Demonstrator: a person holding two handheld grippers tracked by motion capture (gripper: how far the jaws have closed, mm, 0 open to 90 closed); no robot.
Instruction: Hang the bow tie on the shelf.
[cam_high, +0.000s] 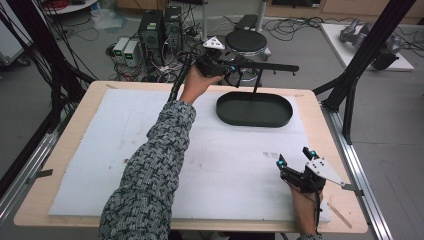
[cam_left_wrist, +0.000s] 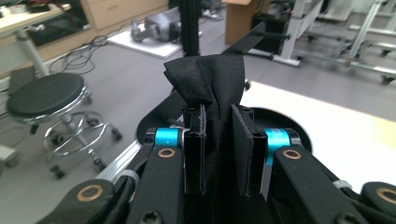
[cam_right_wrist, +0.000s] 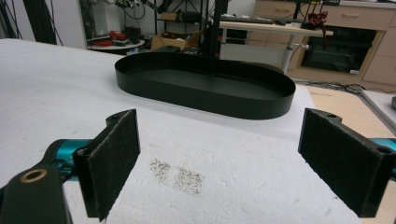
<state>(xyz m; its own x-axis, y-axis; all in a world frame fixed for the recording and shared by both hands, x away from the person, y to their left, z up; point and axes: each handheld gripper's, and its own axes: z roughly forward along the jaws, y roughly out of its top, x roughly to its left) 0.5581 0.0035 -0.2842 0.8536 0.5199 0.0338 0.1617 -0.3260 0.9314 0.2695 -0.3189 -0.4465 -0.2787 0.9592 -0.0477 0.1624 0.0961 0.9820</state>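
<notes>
My left gripper (cam_high: 235, 74) is raised over the table's far edge, beside the horizontal bar (cam_high: 272, 66) of a black stand. In the left gripper view its jaws (cam_left_wrist: 218, 119) are shut on a bunched black cloth (cam_left_wrist: 210, 77) that sticks up between the pads. Below it, a black oval tray (cam_high: 252, 123) forms the stand's base, with a thin pole (cam_high: 257, 82) rising from it. My right gripper (cam_high: 295, 157) rests low on the white foam mat near the front right corner. It stands open (cam_right_wrist: 219, 163) with nothing between its pads and faces the tray (cam_right_wrist: 201, 99).
A white foam mat (cam_high: 100, 150) covers most of the wooden table, with a dark smudge (cam_right_wrist: 177, 175) just ahead of the right gripper. A black stool (cam_high: 245, 41), computer towers (cam_high: 160, 27) and cables stand on the floor beyond. Black frame posts (cam_high: 360, 60) flank the table.
</notes>
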